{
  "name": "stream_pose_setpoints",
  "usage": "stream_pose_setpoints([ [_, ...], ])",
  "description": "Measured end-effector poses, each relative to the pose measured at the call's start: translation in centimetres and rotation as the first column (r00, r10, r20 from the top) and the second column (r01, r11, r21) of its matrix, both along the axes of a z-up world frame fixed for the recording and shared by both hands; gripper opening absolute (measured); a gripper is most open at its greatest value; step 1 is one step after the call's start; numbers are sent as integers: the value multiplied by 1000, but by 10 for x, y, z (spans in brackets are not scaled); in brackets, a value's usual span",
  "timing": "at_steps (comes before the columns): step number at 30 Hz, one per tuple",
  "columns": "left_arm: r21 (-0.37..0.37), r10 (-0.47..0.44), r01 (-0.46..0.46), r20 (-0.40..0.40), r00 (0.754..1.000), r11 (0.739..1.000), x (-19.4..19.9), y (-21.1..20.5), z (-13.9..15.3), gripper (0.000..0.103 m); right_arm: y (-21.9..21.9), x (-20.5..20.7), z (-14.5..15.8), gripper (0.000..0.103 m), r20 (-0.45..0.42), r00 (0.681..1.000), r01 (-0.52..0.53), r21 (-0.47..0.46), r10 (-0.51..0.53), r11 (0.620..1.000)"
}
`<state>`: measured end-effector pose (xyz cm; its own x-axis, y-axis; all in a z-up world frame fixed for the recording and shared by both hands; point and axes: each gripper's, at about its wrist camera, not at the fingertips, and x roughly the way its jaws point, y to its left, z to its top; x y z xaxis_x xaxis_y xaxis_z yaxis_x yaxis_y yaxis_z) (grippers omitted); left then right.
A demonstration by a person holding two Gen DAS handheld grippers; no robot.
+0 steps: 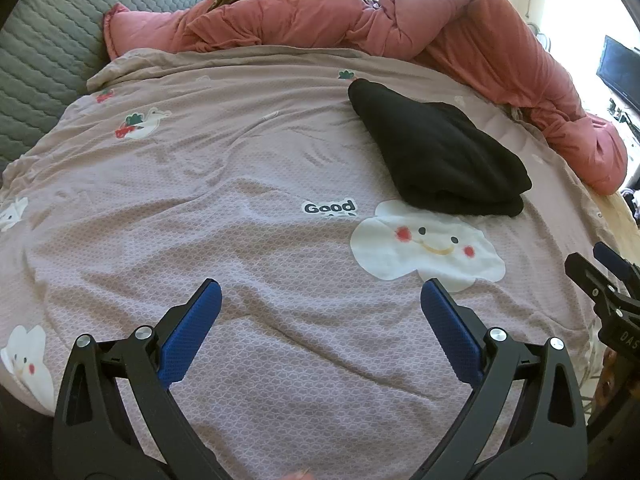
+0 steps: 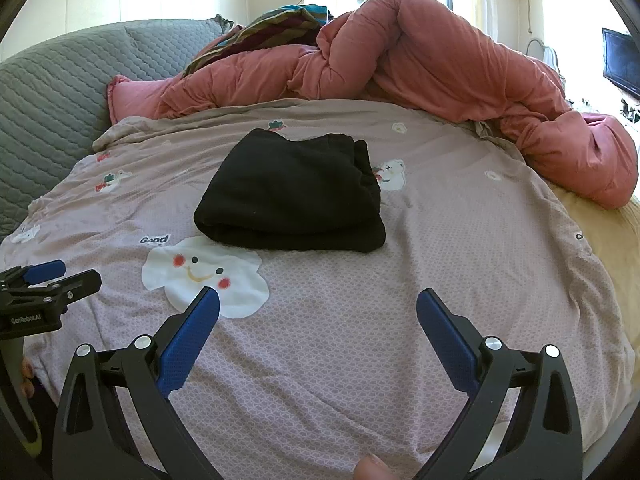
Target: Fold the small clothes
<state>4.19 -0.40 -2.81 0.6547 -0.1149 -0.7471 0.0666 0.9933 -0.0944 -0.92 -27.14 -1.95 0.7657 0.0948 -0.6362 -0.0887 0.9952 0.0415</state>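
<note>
A black garment [image 1: 436, 152] lies folded into a compact bundle on the mauve cartoon-print bedspread [image 1: 240, 208], beyond a smiling white cloud print. In the right wrist view the same black garment [image 2: 292, 196] sits straight ahead, mid-bed. My left gripper [image 1: 320, 292] is open, hovering over bare bedspread well short and left of the garment, nothing between its blue pads. My right gripper [image 2: 318, 300] is open too, above the bedspread [image 2: 440, 248] in front of the garment, holding nothing. Each gripper shows at the other's view edge: right gripper [image 1: 600, 272], left gripper [image 2: 52, 276].
A rumpled pink duvet [image 2: 440, 68] is heaped along the far and right side of the bed. A grey quilted headboard [image 1: 48, 48] rises at the left. Striped fabric [image 2: 276, 28] lies on the duvet. A dark screen [image 2: 622, 64] hangs at far right by the bright window.
</note>
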Motion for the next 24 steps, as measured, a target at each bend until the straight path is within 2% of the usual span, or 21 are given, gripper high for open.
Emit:
stream_pose_setpoints([
  [24, -6, -3, 3, 2, 1000, 1000, -2, 1, 2, 93, 0, -2, -4, 98, 1, 1000, 11, -4, -11, 1000],
])
